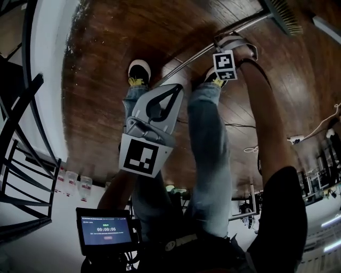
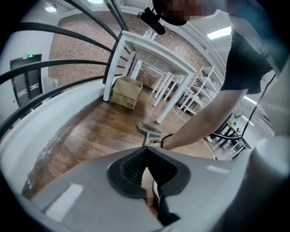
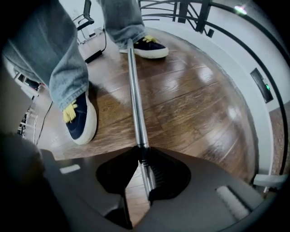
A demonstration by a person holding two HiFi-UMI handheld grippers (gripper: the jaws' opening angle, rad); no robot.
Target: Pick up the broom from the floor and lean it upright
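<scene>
The broom lies on the wooden floor; its metal handle (image 1: 198, 53) runs up right to the brush head (image 1: 282, 15). My right gripper (image 1: 234, 41) points straight down over the handle, close to the person's shoes. In the right gripper view the handle (image 3: 136, 99) passes between the jaws of my right gripper (image 3: 141, 148), which are shut on it. My left gripper (image 1: 178, 88) hangs above the floor in front of the person's legs, apart from the broom, shut with nothing between its fingers. From the left gripper (image 2: 146, 148) I see the brush head (image 2: 148, 130) beyond the person's forearm.
Two dark shoes (image 3: 81, 120) stand either side of the handle's near end. A white curved kerb (image 3: 235, 68) with black railing borders the floor. A cardboard box (image 2: 124, 92) and white tables (image 2: 158, 50) stand further off. A cable and power strip (image 1: 295, 139) lie at right.
</scene>
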